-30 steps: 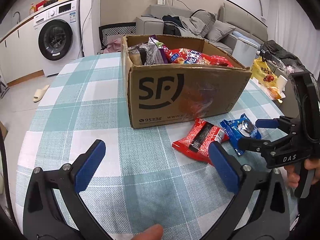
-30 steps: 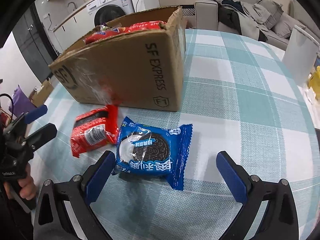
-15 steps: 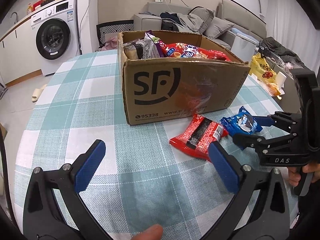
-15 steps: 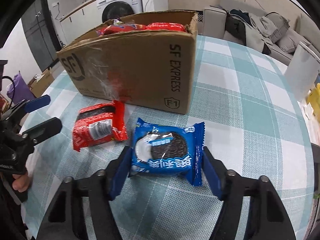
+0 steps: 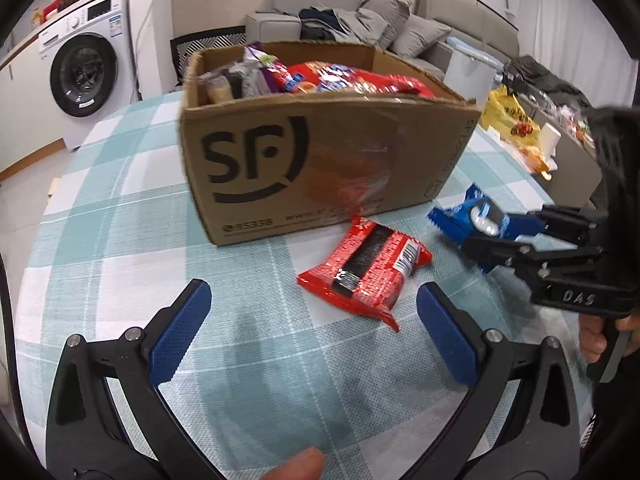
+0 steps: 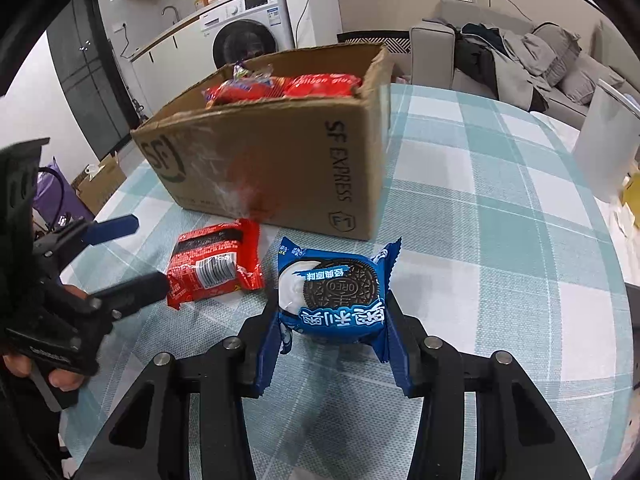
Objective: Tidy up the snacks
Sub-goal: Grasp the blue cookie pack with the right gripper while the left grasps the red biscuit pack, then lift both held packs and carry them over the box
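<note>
The right gripper (image 6: 332,344) clamps the blue Oreo packet (image 6: 334,294), lifted just off the checked tablecloth (image 6: 500,240) beside the red snack packet (image 5: 366,270). The left gripper (image 5: 310,332) hangs spread wide, holding nothing, before the cardboard box (image 5: 320,160), whose far contents are hard to make out.

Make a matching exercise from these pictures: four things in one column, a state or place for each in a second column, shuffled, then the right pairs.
1. blue cookie pack
2. red snack pack
3. cardboard box
4. left gripper

A. open, holding nothing
B. lying loose on the tablecloth
C. pinched by the right gripper
D. full of snacks

Pairs: 1-C, 2-B, 3-D, 4-A
</note>
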`<state>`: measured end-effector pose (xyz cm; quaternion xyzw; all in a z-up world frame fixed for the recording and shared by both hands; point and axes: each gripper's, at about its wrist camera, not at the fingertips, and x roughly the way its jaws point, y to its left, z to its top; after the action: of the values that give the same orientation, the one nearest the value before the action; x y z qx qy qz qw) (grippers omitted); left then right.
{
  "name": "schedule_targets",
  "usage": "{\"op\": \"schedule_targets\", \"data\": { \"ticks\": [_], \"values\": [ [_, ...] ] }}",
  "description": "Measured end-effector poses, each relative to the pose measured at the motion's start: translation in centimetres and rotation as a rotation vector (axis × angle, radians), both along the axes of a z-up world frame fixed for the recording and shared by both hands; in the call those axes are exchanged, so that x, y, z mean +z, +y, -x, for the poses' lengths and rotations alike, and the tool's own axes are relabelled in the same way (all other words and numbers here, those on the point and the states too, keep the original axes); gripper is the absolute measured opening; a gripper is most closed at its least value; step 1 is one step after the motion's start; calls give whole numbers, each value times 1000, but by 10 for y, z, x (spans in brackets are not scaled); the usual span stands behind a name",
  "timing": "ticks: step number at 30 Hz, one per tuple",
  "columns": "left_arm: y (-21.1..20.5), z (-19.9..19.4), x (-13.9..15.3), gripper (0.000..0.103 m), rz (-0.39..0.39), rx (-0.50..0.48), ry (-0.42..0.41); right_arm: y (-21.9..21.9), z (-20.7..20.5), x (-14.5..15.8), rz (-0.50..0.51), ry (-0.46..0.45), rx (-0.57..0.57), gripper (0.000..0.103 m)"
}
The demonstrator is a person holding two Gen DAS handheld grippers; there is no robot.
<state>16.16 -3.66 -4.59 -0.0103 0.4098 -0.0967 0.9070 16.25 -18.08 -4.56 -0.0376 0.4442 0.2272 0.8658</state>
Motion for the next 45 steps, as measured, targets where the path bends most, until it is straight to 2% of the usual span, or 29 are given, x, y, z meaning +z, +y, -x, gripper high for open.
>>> {"op": "schedule_targets", "data": {
  "ticks": [12,16,20,22,24,26,27,37,45],
  "values": [
    [-38,-30,-14,102,-100,-61,31,-6,1,4,-32,8,7,47],
    [-52,-37,-18,85,-107,-92,49,-6,2,5,-36,7,8,47],
    [-62,-36,-19,77,-123,-112,41,-7,3,7,-38,4,7,47],
    [-66,-34,-20,68,-136,-121,38,-7,3,8,-39,1,6,47],
    [-68,-33,-20,63,-139,-133,36,-8,4,9,-39,0,3,47],
    [-69,-30,-20,53,-127,-149,29,-8,4,10,-40,-1,3,47],
    [-70,-29,-20,43,-115,-157,26,-8,4,11,-41,-2,2,47],
    [-66,-16,-14,43,-82,-156,5,-10,7,16,-49,-13,1,47],
    [-46,1,4,43,-52,-136,-25,-11,11,25,-59,-44,9,47]
  ]
}}
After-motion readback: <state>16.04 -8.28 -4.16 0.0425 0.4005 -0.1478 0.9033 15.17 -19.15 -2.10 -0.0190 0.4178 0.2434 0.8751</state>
